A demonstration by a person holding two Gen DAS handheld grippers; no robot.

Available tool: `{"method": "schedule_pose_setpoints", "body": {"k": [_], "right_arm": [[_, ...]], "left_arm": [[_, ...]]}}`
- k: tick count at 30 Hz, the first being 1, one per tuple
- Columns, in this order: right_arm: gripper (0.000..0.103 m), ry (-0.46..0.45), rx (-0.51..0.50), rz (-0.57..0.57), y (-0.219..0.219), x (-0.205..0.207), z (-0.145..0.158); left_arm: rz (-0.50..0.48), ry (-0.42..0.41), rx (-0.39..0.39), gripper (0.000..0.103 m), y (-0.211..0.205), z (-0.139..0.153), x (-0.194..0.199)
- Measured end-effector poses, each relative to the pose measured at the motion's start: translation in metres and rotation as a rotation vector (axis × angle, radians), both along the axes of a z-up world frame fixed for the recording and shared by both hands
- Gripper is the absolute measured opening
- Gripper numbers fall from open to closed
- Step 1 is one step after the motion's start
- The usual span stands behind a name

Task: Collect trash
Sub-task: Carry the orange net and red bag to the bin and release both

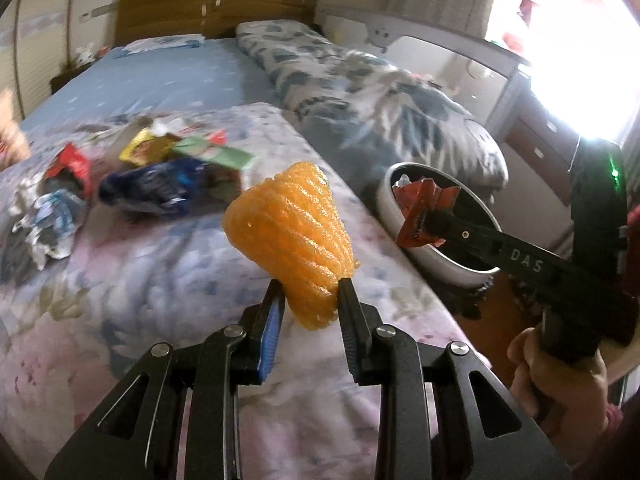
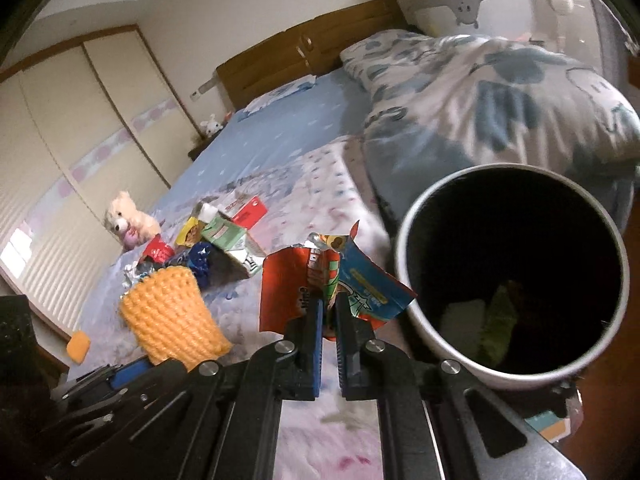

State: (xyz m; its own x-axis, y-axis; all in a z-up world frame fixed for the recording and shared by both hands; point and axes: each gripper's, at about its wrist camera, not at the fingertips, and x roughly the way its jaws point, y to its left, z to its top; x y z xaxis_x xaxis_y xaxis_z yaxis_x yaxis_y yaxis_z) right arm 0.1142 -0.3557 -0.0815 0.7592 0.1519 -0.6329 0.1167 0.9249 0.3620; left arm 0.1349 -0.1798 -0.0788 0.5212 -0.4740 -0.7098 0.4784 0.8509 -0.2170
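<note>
My left gripper (image 1: 310,300) has its fingers clenched on the narrow end of an orange foam net sleeve (image 1: 292,236), which sticks up over the bed's flowered quilt (image 1: 140,320). My right gripper (image 2: 329,312) is clamped on a crumpled red and blue snack wrapper (image 2: 332,276), held just beside the rim of the white trash bin (image 2: 408,280), which stands against the bed's right edge.

Only the right wrist view looks down into the bin: the inside is dark, with a white scrap and something green at the bottom. It also shows a plush bear (image 2: 128,222) on the bed toward the left edge and, past the left edge, a small orange object (image 2: 78,346) that I cannot identify. The foam sleeve (image 2: 172,312) appears there too, to the left of the wrapper. The left wrist view shows what the other cannot: my right hand (image 1: 560,376) around the handle, and the right gripper (image 1: 434,220) seen from the side, holding the wrapper (image 1: 420,212) over the bin's mouth (image 1: 452,268).

More trash lies in a pile (image 1: 168,172) on the quilt, well apart from the bin toward the left edge: a dark blue bag, a yellow packet, a green carton, a red wrapper and crumpled foil, all somewhat blurred.

Beyond the quilt are a blue sheet (image 1: 152,80), a rolled blue-patterned duvet (image 1: 360,92) along the right edge and a wooden headboard (image 1: 216,8). A wardrobe with sliding doors (image 2: 60,140) fills the left wall, and a bright window (image 1: 572,60) washes out the right.
</note>
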Motion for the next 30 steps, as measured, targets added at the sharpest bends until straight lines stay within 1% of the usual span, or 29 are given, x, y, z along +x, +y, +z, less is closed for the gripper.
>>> {"method": "schedule_pose_setpoints", "body": {"k": [9,14,30], "right_arm": [[0.005,-0.009,0.008,-0.095,-0.041,-0.030,0.003],[0.005,-0.010,0.010,-0.140,-0.062,-0.041,0.003],[0.006,-0.010,0.030,-0.214,-0.105,-0.046,0.003]], "left_arm": [[-0.101,-0.015,0.022,0.026,-0.050,0.005,-0.009],[-0.138,-0.014,0.033,0.026,-0.070,0.007,-0.010],[-0.225,-0.029,0.068,0.026,-0.127,0.009,-0.005]]}}
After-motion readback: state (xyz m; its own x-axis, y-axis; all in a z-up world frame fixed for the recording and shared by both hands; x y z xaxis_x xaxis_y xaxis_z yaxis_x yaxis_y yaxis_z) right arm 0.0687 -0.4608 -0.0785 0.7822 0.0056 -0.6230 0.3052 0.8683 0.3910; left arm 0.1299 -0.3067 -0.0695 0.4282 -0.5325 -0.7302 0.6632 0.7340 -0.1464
